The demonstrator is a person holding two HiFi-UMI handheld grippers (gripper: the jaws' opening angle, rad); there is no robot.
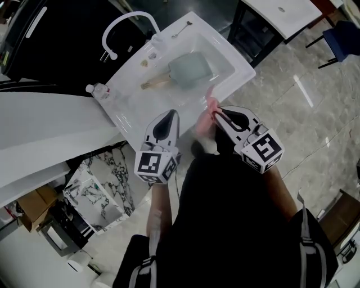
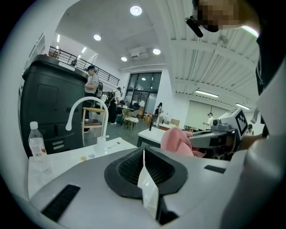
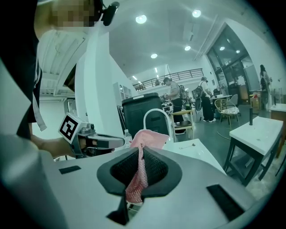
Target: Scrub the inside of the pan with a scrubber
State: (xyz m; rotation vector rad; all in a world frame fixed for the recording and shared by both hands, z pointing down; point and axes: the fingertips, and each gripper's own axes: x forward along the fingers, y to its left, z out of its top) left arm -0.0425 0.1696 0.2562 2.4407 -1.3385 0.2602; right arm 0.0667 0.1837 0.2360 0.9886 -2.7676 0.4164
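A pale green square pan [image 1: 190,68] with a wooden handle lies in the white sink [image 1: 239,68]. Both grippers hover side by side over the sink's near edge, short of the pan. My right gripper [image 1: 212,110] is shut on a pink mesh scrubber [image 1: 210,104]; in the right gripper view the scrubber [image 3: 146,138] sticks out past the jaws of my right gripper [image 3: 140,154]. My left gripper [image 1: 169,117] is shut; in its own view the left gripper [image 2: 144,153] shows only a thin white sliver at the seam. Neither gripper view shows the pan.
A white curved faucet [image 1: 121,22] stands at the sink's far left, with a clear bottle [image 1: 97,90] on the counter and a spoon [image 1: 181,29] on the far rim. A white-topped table [image 1: 281,14] and a blue chair [image 1: 343,39] stand to the right. People are in the background.
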